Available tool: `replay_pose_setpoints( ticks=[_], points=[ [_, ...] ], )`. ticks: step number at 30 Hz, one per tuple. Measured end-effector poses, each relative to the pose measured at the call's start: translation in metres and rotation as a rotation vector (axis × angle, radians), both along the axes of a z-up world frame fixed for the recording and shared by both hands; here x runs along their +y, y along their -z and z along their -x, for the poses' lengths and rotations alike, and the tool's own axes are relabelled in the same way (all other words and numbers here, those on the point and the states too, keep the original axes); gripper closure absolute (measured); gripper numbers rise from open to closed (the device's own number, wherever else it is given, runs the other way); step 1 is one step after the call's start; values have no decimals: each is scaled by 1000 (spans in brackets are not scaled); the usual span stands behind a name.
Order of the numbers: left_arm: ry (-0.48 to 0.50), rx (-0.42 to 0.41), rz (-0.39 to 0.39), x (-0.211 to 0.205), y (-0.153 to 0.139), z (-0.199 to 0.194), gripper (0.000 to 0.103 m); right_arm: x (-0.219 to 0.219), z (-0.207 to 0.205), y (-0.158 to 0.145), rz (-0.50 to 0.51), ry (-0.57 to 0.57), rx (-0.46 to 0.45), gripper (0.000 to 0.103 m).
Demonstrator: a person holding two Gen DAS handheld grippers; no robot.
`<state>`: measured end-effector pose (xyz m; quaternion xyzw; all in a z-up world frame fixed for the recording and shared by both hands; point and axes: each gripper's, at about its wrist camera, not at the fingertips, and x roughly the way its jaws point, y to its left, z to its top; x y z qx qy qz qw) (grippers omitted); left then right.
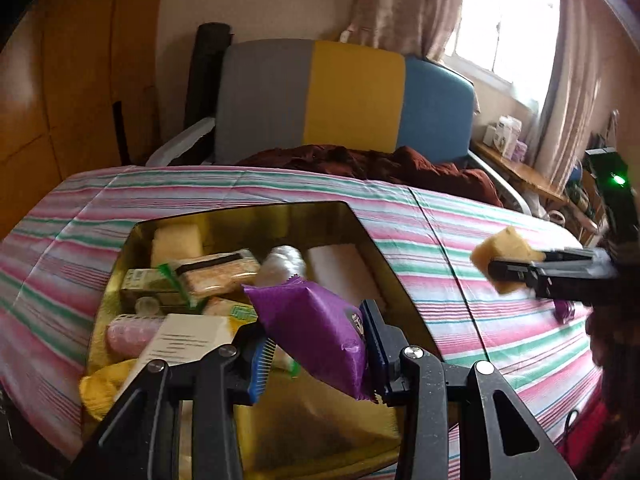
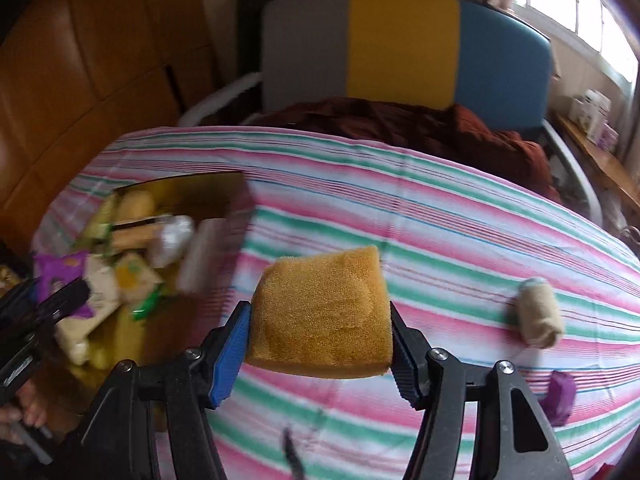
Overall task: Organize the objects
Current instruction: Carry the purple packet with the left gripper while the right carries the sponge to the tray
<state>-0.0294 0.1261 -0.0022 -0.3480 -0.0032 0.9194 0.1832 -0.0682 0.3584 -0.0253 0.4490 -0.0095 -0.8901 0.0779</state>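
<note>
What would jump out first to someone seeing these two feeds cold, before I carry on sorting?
First, the two loads: the right gripper is clamped on an orange sponge above the striped cloth, and the left gripper pinches a purple packet over the gold tin, already crowded with packets and boxes. Next, a beige roll and a small purple item lie loose on the cloth to the right.
</note>
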Motion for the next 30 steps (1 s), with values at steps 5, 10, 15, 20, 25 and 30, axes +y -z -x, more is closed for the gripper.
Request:
replay_pose_setpoints(
  ticks=[5, 10, 15, 20, 25, 30],
  points=[
    [-33, 11, -53, -41, -8, 1, 63, -40, -21, -9, 78, -69, 25, 39],
    [-67, 8, -90, -77, -10, -2, 67, -79, -33, -1, 132, -130, 17, 39],
    [-98, 7, -102, -97, -9, -2, 68, -103, -37, 11, 145, -157, -2, 39],
    [-114, 9, -96, -99, -7, -3, 68, -108, -37, 14, 162, -147, -7, 39],
    [-79, 8, -71, -85, -5, -6, 68, -113, -28, 14, 171, -115, 2, 36],
    [-58, -6, -58, -74, -1, -10, 68, -116, -14, 13, 166, -72, 20, 18]
  ],
)
